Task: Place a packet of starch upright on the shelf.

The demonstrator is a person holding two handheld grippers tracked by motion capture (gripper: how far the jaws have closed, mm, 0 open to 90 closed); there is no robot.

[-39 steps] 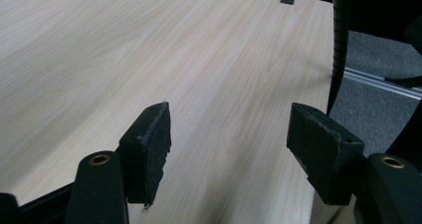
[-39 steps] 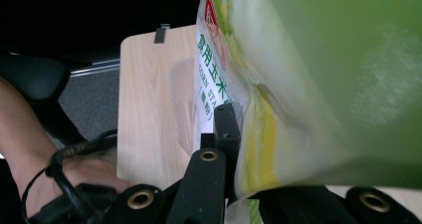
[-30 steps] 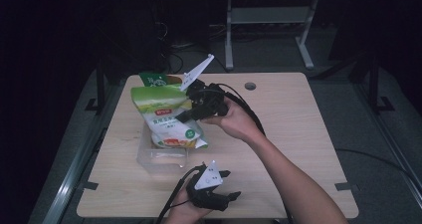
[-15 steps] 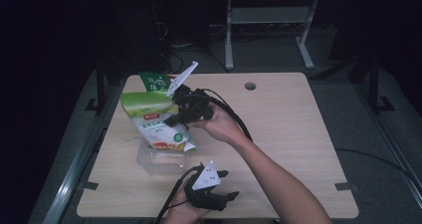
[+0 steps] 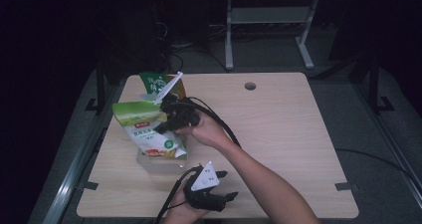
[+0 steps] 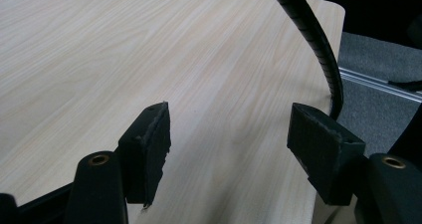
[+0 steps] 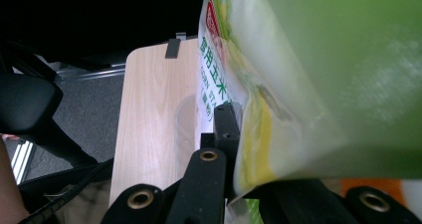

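Observation:
A green, white and yellow snack bag (image 5: 148, 129) hangs tilted over a clear plastic container (image 5: 160, 163) at the table's left. My right gripper (image 5: 166, 122) is shut on the bag's edge. In the right gripper view the bag (image 7: 298, 84) covers the right jaw, and my right gripper (image 7: 238, 134) pinches its seam above the container (image 7: 185, 119). My left gripper (image 5: 228, 185) lies near the front edge, open. In the left gripper view my left gripper (image 6: 229, 159) has only bare tabletop between its pads.
A second green bag (image 5: 158, 84) stands at the back left behind the held one. The wooden table (image 5: 288, 129) has a cable hole (image 5: 250, 86) near its far edge. A black cable (image 6: 318, 40) trails over the table's corner.
My right hand has carried the bag left and down, closer to the clear container. The left gripper has stayed where it was.

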